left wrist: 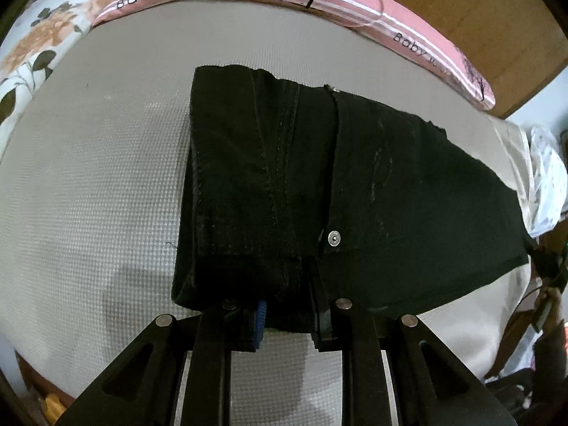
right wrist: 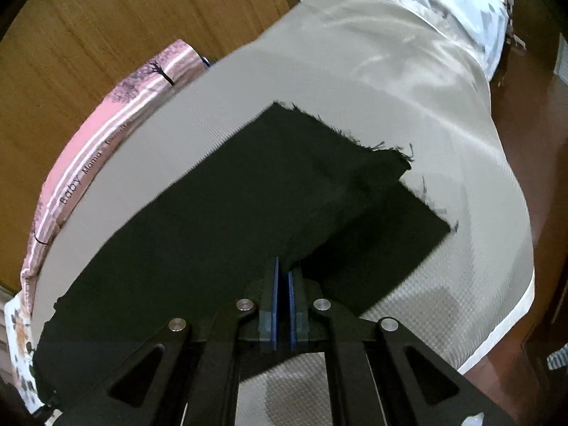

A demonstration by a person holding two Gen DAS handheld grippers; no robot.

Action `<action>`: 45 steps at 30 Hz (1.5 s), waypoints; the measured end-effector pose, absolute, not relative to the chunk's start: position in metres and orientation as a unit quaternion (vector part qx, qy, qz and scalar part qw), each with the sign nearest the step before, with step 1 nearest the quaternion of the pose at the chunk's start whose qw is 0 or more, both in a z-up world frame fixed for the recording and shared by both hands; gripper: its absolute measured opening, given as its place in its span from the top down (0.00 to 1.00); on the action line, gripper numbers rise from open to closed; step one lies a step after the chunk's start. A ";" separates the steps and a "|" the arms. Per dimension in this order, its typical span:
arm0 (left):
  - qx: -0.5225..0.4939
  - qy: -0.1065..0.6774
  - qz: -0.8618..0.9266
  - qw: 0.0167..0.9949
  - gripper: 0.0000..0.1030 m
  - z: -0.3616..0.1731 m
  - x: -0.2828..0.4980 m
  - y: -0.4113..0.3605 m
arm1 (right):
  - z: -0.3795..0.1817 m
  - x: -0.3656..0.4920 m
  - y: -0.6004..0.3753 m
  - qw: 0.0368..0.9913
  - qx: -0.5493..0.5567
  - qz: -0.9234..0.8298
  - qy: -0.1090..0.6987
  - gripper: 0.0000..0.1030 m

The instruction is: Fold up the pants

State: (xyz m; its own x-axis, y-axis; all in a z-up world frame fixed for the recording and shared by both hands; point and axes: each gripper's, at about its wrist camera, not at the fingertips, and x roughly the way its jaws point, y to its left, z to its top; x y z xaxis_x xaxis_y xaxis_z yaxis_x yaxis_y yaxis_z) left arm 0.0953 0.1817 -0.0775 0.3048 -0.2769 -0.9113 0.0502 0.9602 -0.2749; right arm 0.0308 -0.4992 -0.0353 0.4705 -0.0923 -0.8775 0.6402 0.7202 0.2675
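Black pants (left wrist: 319, 184) lie on a beige mattress (left wrist: 88, 195), waistband to the left, legs running right. A silver rivet (left wrist: 333, 238) shows near the front. My left gripper (left wrist: 289, 305) stands with its jaws apart around the thick near edge of the waist part, fingers on either side of the fabric. In the right wrist view the frayed leg ends (right wrist: 355, 163) of the pants lie on the mattress (right wrist: 408, 106). My right gripper (right wrist: 283, 277) is shut on the near edge of the upper leg, lifting it slightly.
A pink pillow (left wrist: 355, 3) printed "Baby" lies along the far edge against a wooden headboard (left wrist: 479, 0). A floral pillow (left wrist: 32, 49) sits at the far left. White cloth (right wrist: 461, 7) lies beyond the mattress end. Reddish-brown floor (right wrist: 539, 142) lies to the right.
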 end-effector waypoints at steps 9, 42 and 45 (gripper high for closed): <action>-0.028 0.565 -0.081 0.820 0.77 -0.078 0.093 0.163 | -0.053 0.027 -0.500 0.793 0.302 -0.226 0.478 0.96; -0.064 0.562 -0.084 0.821 0.79 -0.070 0.083 0.163 | -0.039 -0.019 -0.553 0.798 0.344 -0.266 0.416 0.98; -0.061 0.569 -0.085 0.815 0.79 -0.075 0.084 0.163 | -0.038 -0.016 -0.549 0.801 0.325 -0.271 0.422 0.98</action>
State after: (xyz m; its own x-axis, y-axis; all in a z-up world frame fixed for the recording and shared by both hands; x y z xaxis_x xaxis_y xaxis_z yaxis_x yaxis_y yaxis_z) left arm 0.0838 0.1625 -0.0746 0.3371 -0.2072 -0.9184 0.0692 0.9783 -0.1953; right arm -0.0159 -0.5493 -0.0375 0.4961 -0.1606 -0.8533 0.7097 0.6412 0.2919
